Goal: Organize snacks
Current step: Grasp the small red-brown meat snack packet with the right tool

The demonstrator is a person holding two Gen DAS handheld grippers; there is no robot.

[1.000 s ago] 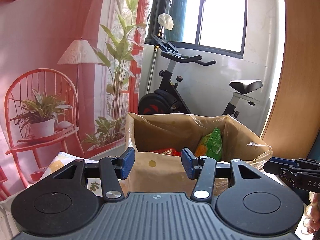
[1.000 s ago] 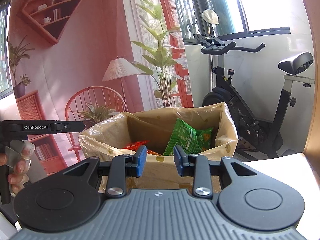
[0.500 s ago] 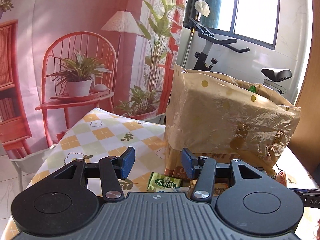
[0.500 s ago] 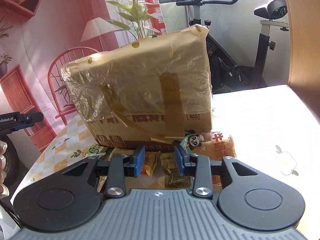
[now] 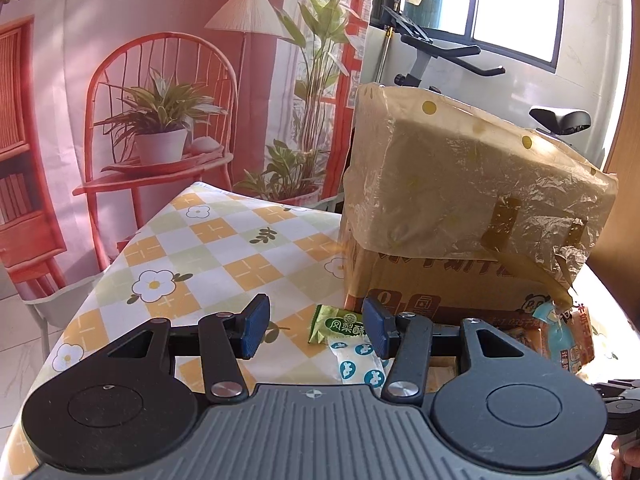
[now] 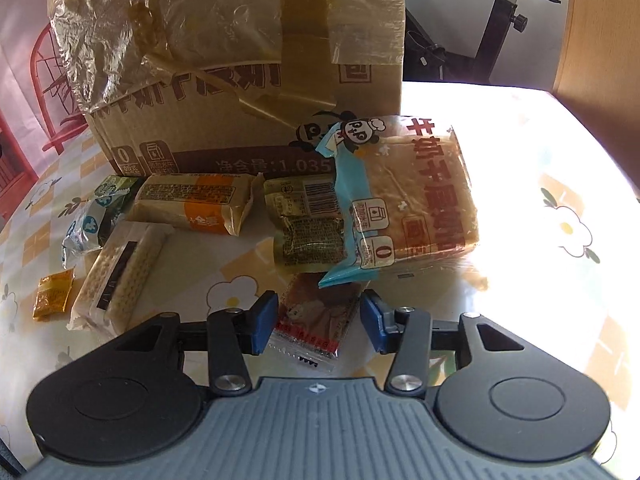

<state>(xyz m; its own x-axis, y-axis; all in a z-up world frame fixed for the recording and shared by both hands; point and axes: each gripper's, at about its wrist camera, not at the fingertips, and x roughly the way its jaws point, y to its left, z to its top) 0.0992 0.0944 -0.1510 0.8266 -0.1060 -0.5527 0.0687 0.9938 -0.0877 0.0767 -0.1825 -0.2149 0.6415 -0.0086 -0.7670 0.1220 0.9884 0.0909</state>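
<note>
A cardboard box lined with a plastic bag stands on the flowered tablecloth. Snack packets lie along its front. My left gripper is open low over the cloth, and beyond its tips lie a green packet and a white packet with blue prints. My right gripper points steeply down with its jaws opening. A red-brown packet lies flat between them, and the pads do not touch it. A panda bread pack rests just beyond.
In front of the box lie an olive packet, an orange-and-white bar, a cracker pack and a small amber sachet. An exercise bike stands behind the table. The table's left edge is close.
Both grippers have dropped from above the box's open top to the table in front of it. The right gripper's jaws have widened and tilted down over the snacks.
</note>
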